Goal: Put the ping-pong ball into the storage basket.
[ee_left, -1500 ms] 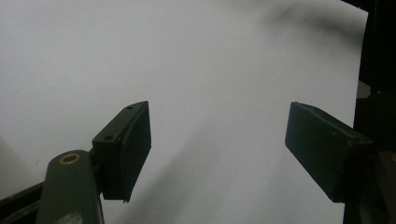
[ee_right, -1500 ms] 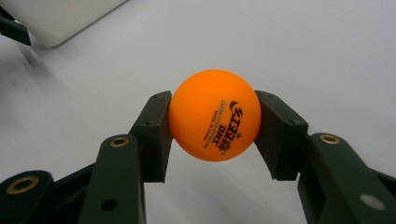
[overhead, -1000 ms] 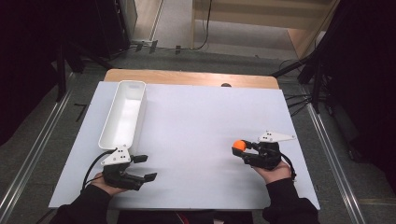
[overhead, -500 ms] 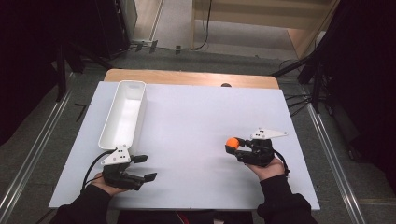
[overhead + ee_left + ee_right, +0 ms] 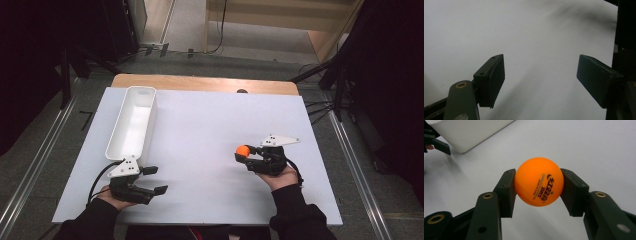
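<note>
R claw (image 5: pixel 537 195) clamps orange ball (image 5: pixel 538 181), carry step; I judge next: swing toward white bin (image 5: pixel 131 122) ahead-left, drop. L claw (image 5: pixel 540 82) wide, empty

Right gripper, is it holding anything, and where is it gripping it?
The right gripper holds an orange ball, one jaw pressed on each side of its middle. The left gripper is open and holds nothing.

Your high view is evenly lit on the white table (image 5: pixel 210 130), while the surroundings fall into deep dark. In your left gripper view the surface is dim grey with soft, blurred shadows toward the top right. Your right gripper view is bright and sharp on the orange ball (image 5: pixel 539 181), the background slightly soft.
</note>
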`<state>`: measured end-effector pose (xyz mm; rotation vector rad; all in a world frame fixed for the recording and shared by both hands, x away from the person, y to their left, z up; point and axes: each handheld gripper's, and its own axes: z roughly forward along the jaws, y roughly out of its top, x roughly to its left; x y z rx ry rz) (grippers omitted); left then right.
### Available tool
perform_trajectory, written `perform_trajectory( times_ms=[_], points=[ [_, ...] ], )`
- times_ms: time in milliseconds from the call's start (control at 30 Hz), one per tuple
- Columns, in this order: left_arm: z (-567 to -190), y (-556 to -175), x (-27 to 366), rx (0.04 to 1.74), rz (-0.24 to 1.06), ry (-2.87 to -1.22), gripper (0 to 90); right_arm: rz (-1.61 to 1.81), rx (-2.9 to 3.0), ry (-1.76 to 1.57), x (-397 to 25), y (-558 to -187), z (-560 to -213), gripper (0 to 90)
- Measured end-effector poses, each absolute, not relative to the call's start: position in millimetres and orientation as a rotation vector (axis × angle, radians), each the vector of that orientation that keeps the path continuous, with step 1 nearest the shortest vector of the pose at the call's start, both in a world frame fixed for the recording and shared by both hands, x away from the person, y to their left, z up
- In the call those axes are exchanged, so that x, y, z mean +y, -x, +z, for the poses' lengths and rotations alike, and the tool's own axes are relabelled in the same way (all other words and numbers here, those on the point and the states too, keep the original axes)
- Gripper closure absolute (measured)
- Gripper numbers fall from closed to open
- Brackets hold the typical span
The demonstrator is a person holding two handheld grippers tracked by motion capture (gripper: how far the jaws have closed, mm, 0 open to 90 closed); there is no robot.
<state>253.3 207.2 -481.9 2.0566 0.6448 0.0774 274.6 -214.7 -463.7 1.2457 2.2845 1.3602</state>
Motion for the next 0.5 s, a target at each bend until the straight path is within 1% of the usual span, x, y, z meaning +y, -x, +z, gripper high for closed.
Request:
perform_trajectory(
  times_ms=[500],
  points=[
    [-482,-253,207,0.642,0.075,-2.056,23.1,1.336,2.260,-1.225,-193,-282,-461,48.5]
  ],
)
